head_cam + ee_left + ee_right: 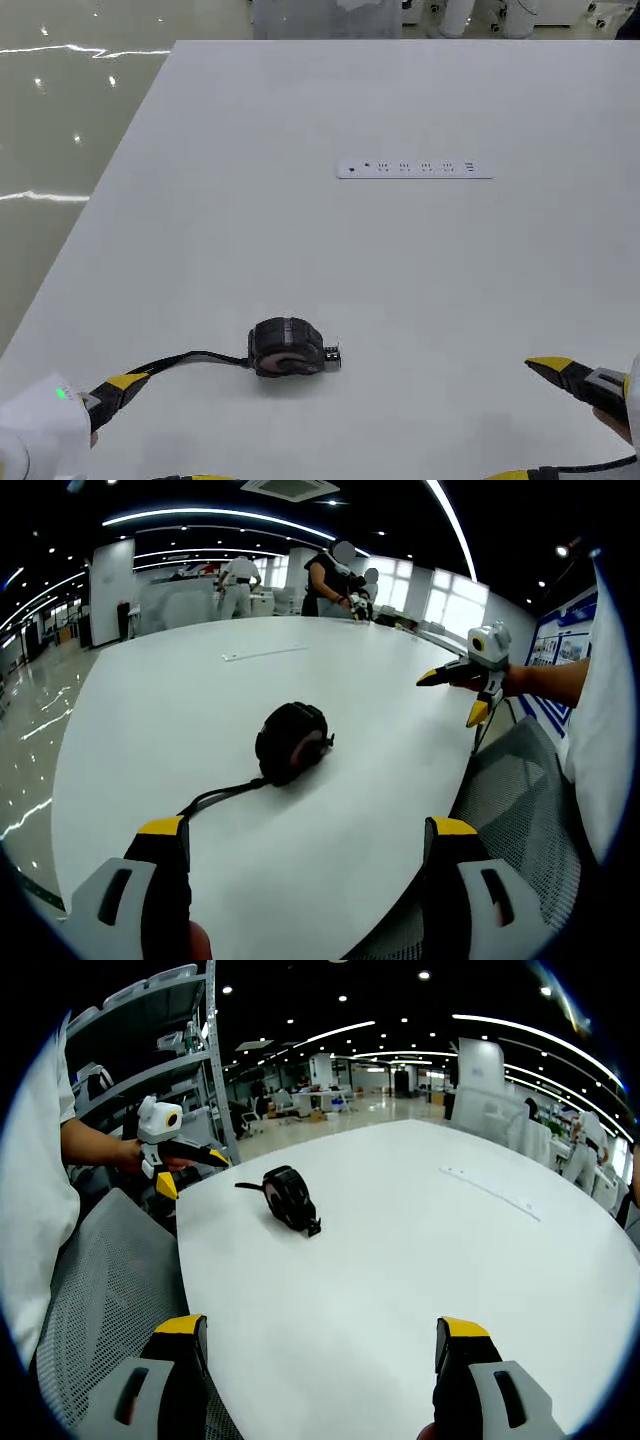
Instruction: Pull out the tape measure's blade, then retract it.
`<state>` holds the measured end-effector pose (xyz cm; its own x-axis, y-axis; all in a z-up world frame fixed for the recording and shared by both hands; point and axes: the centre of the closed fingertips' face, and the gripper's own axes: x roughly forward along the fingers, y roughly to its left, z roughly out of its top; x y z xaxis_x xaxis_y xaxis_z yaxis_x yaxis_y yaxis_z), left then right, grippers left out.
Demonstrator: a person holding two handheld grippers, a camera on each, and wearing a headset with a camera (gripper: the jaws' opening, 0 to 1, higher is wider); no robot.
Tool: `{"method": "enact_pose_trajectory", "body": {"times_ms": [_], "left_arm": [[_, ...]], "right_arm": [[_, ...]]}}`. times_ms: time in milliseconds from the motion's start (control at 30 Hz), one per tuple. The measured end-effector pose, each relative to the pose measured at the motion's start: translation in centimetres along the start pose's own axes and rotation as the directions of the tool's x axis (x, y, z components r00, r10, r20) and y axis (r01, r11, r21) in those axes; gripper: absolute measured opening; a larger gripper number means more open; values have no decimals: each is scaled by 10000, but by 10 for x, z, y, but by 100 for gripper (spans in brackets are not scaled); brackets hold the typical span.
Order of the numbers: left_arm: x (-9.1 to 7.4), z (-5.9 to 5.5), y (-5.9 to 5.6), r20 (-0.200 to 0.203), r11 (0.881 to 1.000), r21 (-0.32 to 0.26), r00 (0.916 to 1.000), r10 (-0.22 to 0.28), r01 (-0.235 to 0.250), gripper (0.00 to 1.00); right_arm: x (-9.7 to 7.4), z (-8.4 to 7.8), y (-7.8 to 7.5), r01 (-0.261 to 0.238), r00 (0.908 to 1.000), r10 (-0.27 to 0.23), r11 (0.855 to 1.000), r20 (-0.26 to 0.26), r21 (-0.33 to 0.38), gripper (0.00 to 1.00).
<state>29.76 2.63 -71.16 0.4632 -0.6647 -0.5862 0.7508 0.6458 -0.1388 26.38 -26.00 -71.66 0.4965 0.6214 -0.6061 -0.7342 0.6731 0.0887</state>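
A black tape measure (288, 349) lies on the white table (400, 260), its blade drawn in and its hook end pointing right. A black wrist strap (190, 358) trails left from it. My left gripper (165, 428) is open at the bottom left, short of the strap's end, touching nothing. My right gripper (515, 420) is open at the bottom right, well away from the case. The left gripper view has the tape measure (292, 742) ahead of my left gripper (305, 830), with the right gripper (448, 700) beyond. The right gripper view shows the tape measure (288, 1196) far ahead of my right gripper (320, 1327).
A white power strip (414, 169) lies flat further back on the table. A grey mesh chair (110, 1290) stands at the near table edge. People stand at the far side of the table (330, 575). Shiny floor lies off the left edge.
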Motion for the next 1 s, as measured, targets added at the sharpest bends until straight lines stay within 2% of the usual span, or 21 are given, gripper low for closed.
{"method": "enact_pose_trajectory", "body": {"times_ms": [300,667,833,1000], "left_arm": [[8,0,-2,-75,9999,97,9999,-139,139,94],[7,-1,-3,-97,9999,-27,9998,-156,156,94],[8,2,-3,-37,9999,-11,9999,-166,166,94],[8,9,-4,83,9998,65,9997,-214,213,94]], "right_arm": [[-5,4,-11,198,9998,-198,9998,38,-43,95],[-1,-1,-8,187,9998,-187,9998,-66,-20,95],[0,-2,-9,146,9998,-148,9998,-153,-99,94],[2,4,-10,91,9999,-91,9999,-50,-93,94]]}}
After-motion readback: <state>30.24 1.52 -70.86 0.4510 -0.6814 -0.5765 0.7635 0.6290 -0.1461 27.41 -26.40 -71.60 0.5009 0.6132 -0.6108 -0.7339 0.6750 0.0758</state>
